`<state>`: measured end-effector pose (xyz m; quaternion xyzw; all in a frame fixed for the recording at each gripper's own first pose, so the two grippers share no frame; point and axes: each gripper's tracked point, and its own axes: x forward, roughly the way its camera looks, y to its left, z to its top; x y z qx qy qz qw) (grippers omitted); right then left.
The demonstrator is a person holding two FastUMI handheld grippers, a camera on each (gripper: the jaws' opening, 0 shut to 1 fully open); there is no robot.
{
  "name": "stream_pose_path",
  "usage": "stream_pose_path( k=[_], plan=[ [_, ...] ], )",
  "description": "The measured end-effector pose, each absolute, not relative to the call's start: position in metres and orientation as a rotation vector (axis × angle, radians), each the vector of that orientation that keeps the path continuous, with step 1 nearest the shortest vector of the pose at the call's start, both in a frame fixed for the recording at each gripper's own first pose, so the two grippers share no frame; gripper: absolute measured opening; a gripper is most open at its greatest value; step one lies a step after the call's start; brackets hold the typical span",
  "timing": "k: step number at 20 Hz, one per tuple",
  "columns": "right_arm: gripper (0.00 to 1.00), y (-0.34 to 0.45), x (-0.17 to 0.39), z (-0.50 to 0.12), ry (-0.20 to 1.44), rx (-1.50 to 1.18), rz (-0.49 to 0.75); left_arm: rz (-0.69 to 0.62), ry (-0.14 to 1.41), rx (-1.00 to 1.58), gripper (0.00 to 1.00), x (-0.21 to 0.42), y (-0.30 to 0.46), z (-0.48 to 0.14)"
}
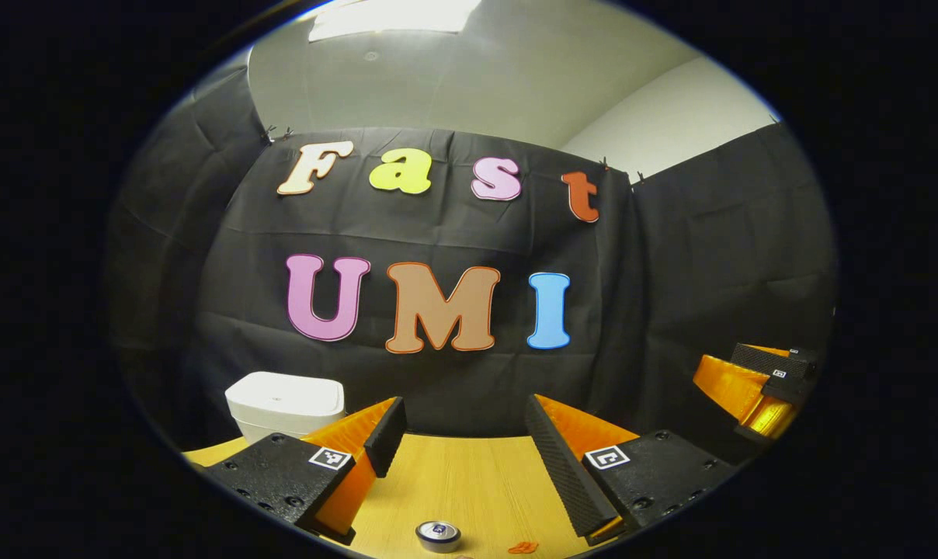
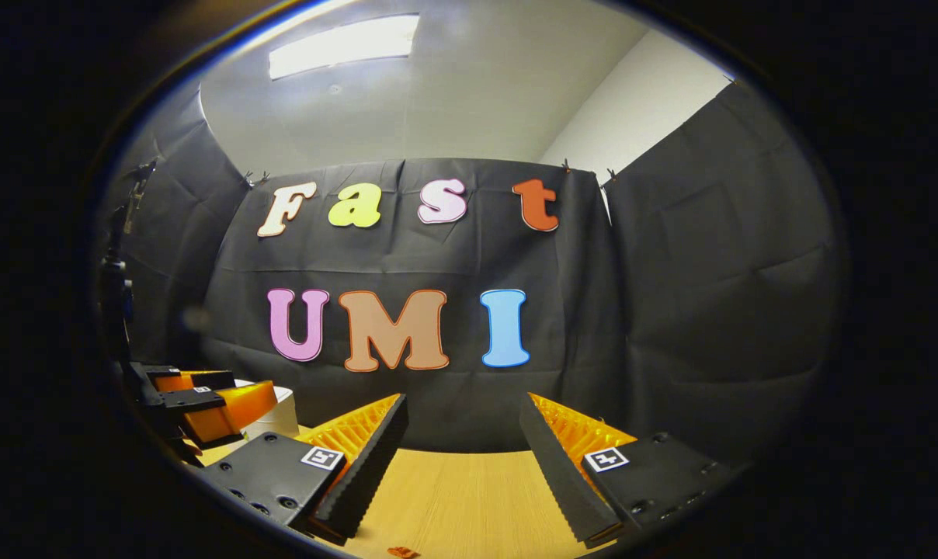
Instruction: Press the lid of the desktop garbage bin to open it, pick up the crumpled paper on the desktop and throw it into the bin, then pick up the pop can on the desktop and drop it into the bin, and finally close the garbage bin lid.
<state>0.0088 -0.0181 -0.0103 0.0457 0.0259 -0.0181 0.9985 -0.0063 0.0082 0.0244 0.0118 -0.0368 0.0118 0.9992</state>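
Note:
The white desktop bin (image 1: 285,402) stands with its lid down at the back left of the wooden table (image 1: 469,481), left of my left gripper (image 1: 465,431). That gripper hangs open above the table with nothing between its fingers. The pop can (image 1: 438,535) stands upright on the table below it, top rim showing. In the right gripper view my right gripper (image 2: 461,435) is open and empty over the table; part of the bin (image 2: 279,415) shows far left behind the left gripper (image 2: 197,400).
A small orange scrap (image 1: 523,547) lies on the table right of the can; an orange scrap (image 2: 401,553) also lies at the bottom edge of the right gripper view. The right gripper (image 1: 760,384) shows far right in the left gripper view. Black cloth walls close the booth behind.

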Motion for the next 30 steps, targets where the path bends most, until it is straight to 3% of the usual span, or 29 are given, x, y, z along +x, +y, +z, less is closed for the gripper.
stream_pose_path(
  k=[2, 6, 7, 8, 27, 29, 30],
  plan=[
    [1.00, -0.014, 0.010, -0.012, 0.057, 0.099, -0.024, 0.039, -0.078, 0.025, 0.93, -0.009, 0.013, 0.026],
    [1.00, -0.003, 0.011, -0.010, 0.054, 0.081, 0.012, 0.073, -0.087, 0.042, 0.93, -0.012, 0.025, 0.030],
    [0.96, 0.000, 0.010, -0.009, 0.051, 0.078, 0.019, 0.082, -0.092, 0.044, 0.93, -0.013, 0.027, 0.031],
    [1.00, 0.000, 0.011, -0.008, 0.048, 0.074, 0.021, 0.088, -0.094, 0.048, 0.92, -0.013, 0.029, 0.032],
    [1.00, 0.006, 0.008, -0.022, 0.092, 0.081, 0.023, 0.135, -0.076, 0.054, 0.92, -0.018, 0.055, 0.024],
    [1.00, 0.007, 0.007, -0.021, 0.089, 0.079, 0.029, 0.138, -0.078, 0.058, 0.87, -0.018, 0.055, 0.025],
    [1.00, 0.008, 0.008, -0.021, 0.089, 0.079, 0.030, 0.136, -0.082, 0.058, 0.76, -0.018, 0.055, 0.027]
  ],
)
